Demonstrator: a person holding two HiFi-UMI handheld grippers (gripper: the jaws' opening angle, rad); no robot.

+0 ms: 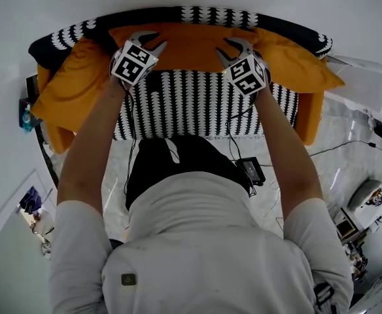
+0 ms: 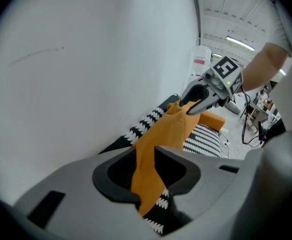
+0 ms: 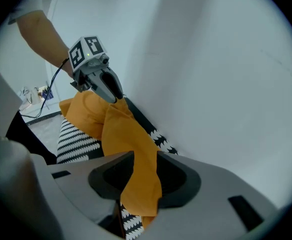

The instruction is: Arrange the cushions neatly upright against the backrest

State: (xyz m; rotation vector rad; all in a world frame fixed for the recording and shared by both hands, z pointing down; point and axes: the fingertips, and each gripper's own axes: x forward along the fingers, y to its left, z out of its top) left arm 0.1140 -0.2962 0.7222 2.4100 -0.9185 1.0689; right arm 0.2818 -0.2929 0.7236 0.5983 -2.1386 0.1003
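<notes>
Orange rectangular fabric cushion (image 1: 191,48) sits against the black-and-white patterned sofa backrest (image 1: 207,13), its top edge running loosely between the spread jaws of the left hand-held gripper (image 1: 155,41) and right hand-held gripper (image 1: 237,44), pads not pinching it. Second orange cushion (image 1: 70,87) slumps just outside the left one, third orange cushion (image 1: 302,64) outside the right; patterned seat (image 1: 197,103) below both.

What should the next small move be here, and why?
Probably lift both tools straight up off the middle cushion. Its top-edge fabric lies between the parted jaws of the left tool and right tool, and it seems upright against the backrest, so a sideways pull could tip it.
</notes>
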